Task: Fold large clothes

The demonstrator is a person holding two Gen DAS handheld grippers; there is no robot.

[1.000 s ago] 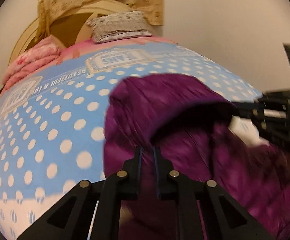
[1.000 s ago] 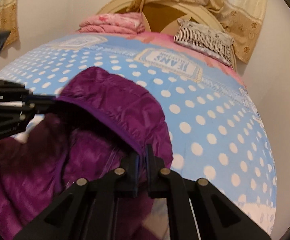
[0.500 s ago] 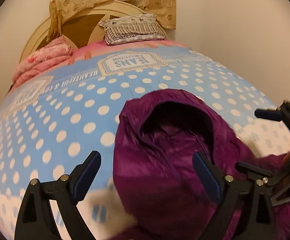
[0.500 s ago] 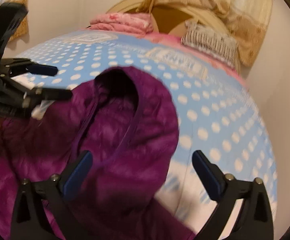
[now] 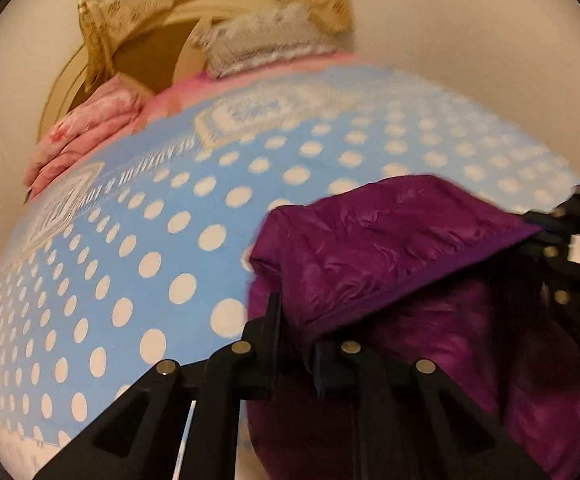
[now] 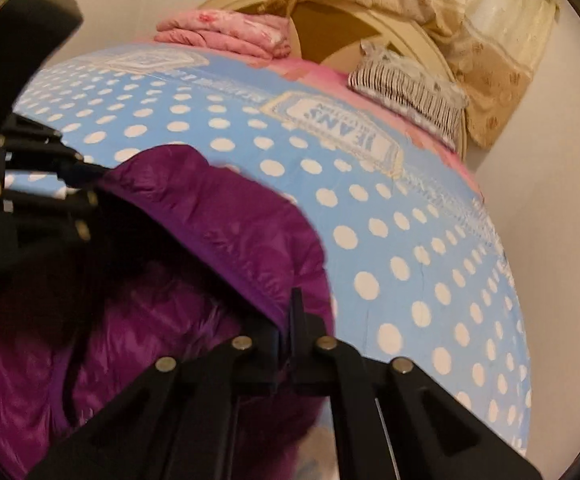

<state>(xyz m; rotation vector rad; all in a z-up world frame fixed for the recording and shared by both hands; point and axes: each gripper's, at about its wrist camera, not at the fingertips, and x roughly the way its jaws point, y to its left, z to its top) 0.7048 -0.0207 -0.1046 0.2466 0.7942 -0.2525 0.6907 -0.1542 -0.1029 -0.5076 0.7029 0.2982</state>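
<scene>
Purple jacket (image 5: 390,240) on spotted bedspread (image 5: 130,240): hood edge, released a moment ago, regripped; left gripper (image 5: 294,320) closing on it, right gripper (image 6: 288,320) clenched, apparently ready to fold.

Left gripper (image 5: 294,320) angled downward, jaws closing, purple fabric pinched between its fingers (image 5: 271,320). Right gripper (image 6: 293,316) also angled down, jaws fully closed, clamping the fabric's edge. Both grippers side by side, near each other.
</scene>
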